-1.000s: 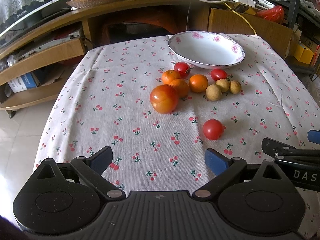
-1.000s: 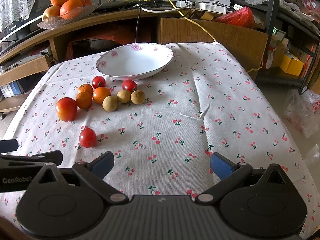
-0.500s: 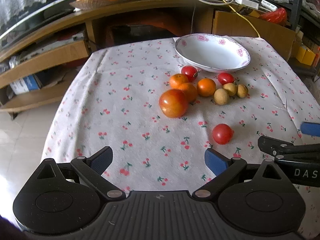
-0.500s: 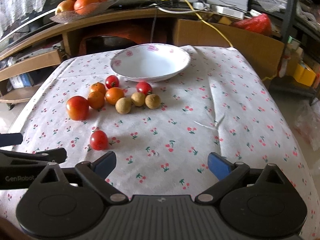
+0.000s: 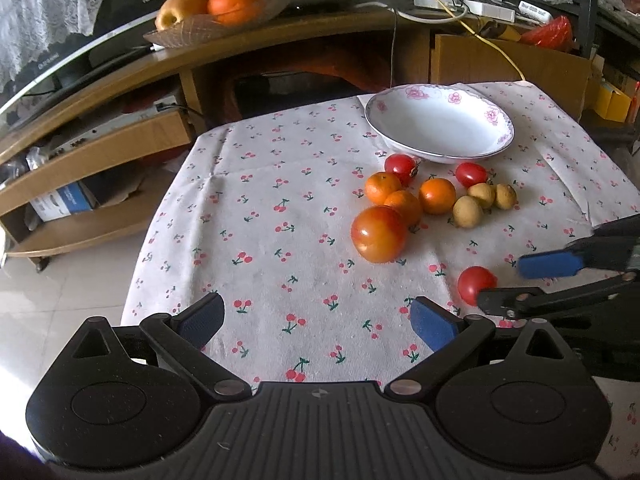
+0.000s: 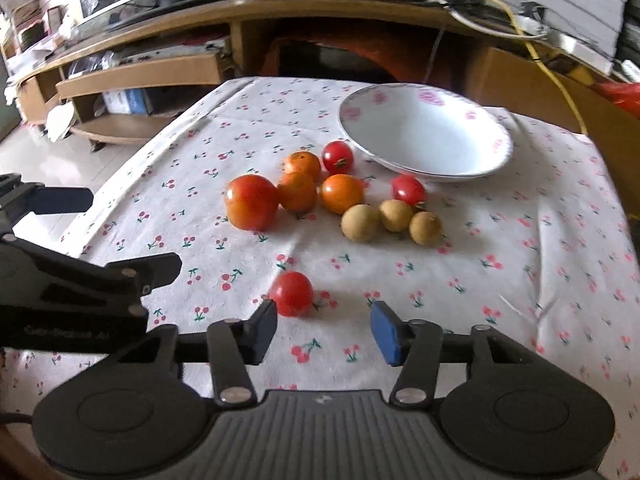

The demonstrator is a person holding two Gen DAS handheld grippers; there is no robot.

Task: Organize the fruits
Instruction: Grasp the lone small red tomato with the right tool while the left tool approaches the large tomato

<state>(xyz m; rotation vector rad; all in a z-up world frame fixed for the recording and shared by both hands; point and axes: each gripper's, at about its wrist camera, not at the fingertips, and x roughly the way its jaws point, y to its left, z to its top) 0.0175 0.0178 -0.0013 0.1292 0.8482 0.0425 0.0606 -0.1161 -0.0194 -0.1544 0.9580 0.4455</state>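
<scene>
A white flowered bowl (image 5: 440,128) (image 6: 424,136) stands empty at the back of the cherry-print cloth. In front of it lie a large tomato (image 5: 379,233) (image 6: 251,201), three small oranges (image 6: 342,193), two cherry tomatoes by the bowl (image 6: 338,157) and three brown longans (image 6: 360,223). One small tomato (image 6: 291,293) (image 5: 476,283) lies apart, nearer me. My right gripper (image 6: 324,330) is open, just short of that tomato, its left pad beside it. My left gripper (image 5: 316,320) is open and empty over bare cloth.
A wooden TV stand runs behind the table with a glass dish of oranges and an apple (image 5: 212,0), cables and a power strip (image 5: 464,4). The table's left edge (image 5: 160,232) drops to a tiled floor. Boxes stand at the right.
My right gripper has swung left and forward to the lone small tomato, its jaws somewhat narrower. My left gripper has drifted left, so the fruit now sits right of its view.
</scene>
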